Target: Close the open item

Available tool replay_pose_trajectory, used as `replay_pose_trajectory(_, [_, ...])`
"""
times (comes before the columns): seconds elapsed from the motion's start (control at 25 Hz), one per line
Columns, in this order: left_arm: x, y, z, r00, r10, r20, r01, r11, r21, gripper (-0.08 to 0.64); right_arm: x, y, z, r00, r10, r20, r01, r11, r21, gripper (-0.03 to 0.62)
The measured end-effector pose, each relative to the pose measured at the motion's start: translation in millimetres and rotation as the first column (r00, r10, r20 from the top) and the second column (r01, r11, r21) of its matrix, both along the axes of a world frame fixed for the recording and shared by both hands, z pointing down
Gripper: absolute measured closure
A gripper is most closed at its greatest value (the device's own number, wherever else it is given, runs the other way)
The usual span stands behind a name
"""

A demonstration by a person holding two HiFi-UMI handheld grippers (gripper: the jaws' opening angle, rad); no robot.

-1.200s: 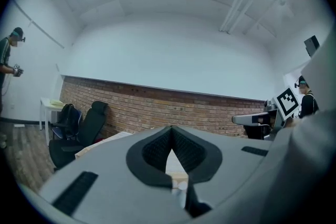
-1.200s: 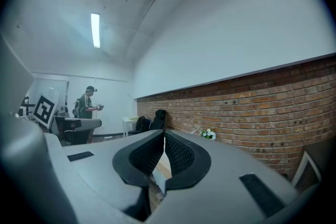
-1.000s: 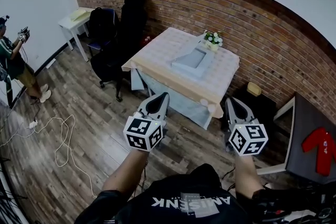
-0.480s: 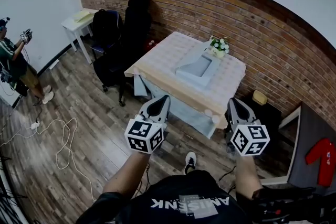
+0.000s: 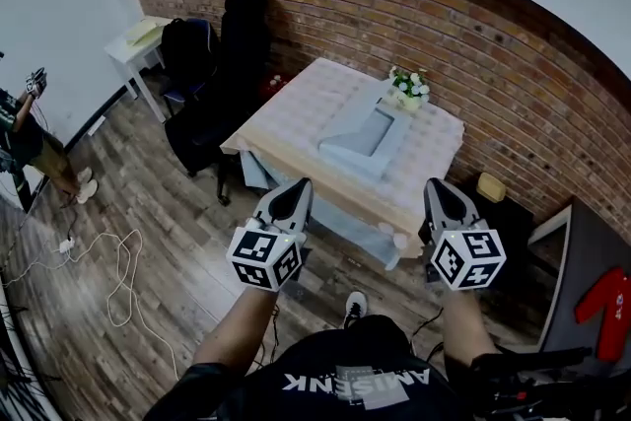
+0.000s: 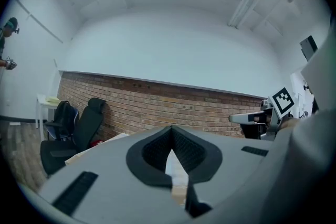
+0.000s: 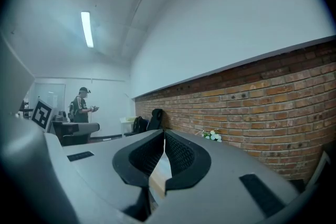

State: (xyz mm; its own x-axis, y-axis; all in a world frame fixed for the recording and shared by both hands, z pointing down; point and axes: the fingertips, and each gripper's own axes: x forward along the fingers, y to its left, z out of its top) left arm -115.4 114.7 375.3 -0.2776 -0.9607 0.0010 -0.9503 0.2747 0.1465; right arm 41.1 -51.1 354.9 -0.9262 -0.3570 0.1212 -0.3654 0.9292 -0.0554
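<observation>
An open grey laptop (image 5: pixel 367 135) lies on a table with a pale checked cloth (image 5: pixel 296 118), its lid tilted back toward a small pot of white flowers (image 5: pixel 406 86). Both grippers are held in the air short of the table's near edge, over the wooden floor. The left gripper (image 5: pixel 294 192) is shut with nothing in it, its tips meeting in the left gripper view (image 6: pixel 170 131). Level with it, the right gripper (image 5: pixel 437 187) is also shut and empty, as the right gripper view (image 7: pixel 164 136) shows. The laptop does not show in either gripper view.
Black office chairs (image 5: pixel 232 54) stand left of the table beside a white side table (image 5: pixel 138 35). A person (image 5: pixel 25 123) stands at far left, with cables (image 5: pixel 108 261) on the floor. A dark table with a red garment (image 5: pixel 603 301) is at right. A brick wall (image 5: pixel 513 84) runs behind.
The view has shifted a little and the table sits slightly closer. Both grippers stay shut in much the same place. The person at left has slid toward the frame edge.
</observation>
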Motion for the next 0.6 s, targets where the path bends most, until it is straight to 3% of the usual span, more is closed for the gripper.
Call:
replay_pose_trajectory(0.24, [-23.3, -53.2, 6.8, 1.000, -0.007, -0.023, 0.007, 1.000, -0.025, 0.554, -21.5, -55.4, 9.9, 0.999, -0.002, -0.043, 0.001, 1.000, -0.019, 0.551])
replay_pose_trajectory(0.6, [-50.4, -121.8, 17.8, 1.000, -0.021, -0.003, 0.021, 0.998, -0.054, 0.554, -53.4, -122.3, 20.5, 0.998, -0.057, -0.027, 0.056, 0.998, -0.028, 0.551])
